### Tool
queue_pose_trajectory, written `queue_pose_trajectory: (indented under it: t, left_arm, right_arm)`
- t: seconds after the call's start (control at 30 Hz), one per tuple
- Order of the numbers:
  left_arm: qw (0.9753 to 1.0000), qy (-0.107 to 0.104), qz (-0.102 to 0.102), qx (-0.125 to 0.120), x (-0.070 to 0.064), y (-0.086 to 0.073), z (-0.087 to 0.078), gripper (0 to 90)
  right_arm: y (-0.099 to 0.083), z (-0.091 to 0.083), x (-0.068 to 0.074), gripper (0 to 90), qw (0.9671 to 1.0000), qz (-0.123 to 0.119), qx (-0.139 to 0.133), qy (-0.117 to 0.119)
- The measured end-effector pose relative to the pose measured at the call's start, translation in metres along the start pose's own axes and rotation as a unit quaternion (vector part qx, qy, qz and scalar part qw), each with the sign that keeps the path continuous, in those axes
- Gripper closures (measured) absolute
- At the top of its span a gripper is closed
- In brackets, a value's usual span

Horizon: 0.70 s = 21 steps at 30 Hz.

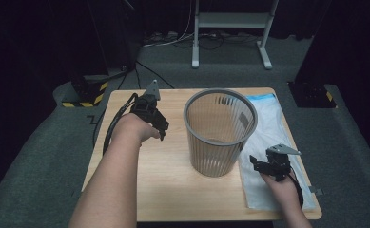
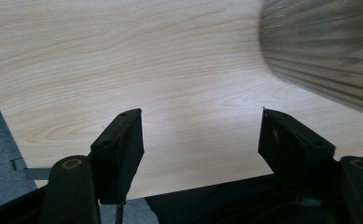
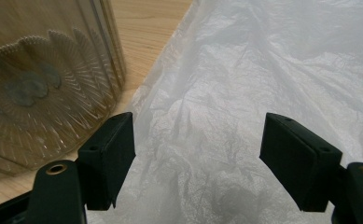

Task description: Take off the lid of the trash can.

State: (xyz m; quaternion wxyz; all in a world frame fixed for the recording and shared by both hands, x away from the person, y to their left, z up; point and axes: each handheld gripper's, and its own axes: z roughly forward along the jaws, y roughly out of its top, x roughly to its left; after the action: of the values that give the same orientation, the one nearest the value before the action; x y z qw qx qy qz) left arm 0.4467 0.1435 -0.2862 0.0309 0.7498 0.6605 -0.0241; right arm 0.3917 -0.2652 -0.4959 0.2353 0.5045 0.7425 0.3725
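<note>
A thin, crinkled white plastic bag (image 1: 268, 142) lies flat along the right edge of the wooden table (image 1: 163, 190), just beside a ribbed grey mesh wastebasket (image 1: 219, 133) standing upright at the centre. The right gripper (image 1: 255, 162) hovers over the bag's near part, jaws wide apart and empty. The left gripper (image 1: 163, 128), equally wide and empty, hangs over bare wood left of the basket, with open tabletop around it.

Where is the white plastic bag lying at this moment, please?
In the high view, the white plastic bag lies flat along the table's right side, beside the basket, under the right tool.
</note>
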Motion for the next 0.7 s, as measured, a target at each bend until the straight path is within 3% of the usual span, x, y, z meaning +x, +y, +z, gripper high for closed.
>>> queue_pose_trajectory:
  t: [0.03,0.1,0.3,0.7]
  left_arm:
    - [1.0,-0.008,-0.001,-0.001,-0.001,0.001,-0.002,30.2]
    - [0.9999,0.002,0.01,-0.003,-0.004,0.003,-0.008,29.9]
    - [0.9999,-0.009,0.006,-0.011,-0.012,0.008,-0.023,30.1]
    - [0.9994,-0.021,0.019,-0.02,-0.029,0.017,-0.046,30.1]
  right_arm:
    - [0.0,0.0,0.0,25.8,1.0,0.0,0.0,0.0]
    - [0.001,-0.001,0.0,26.0,1.0,0.002,-0.001,0.0]
    - [0.0,0.001,0.001,26.1,1.0,0.004,0.005,0.0]
    - [0.0,0.001,0.002,26.5,0.9999,0.003,0.004,0.009]
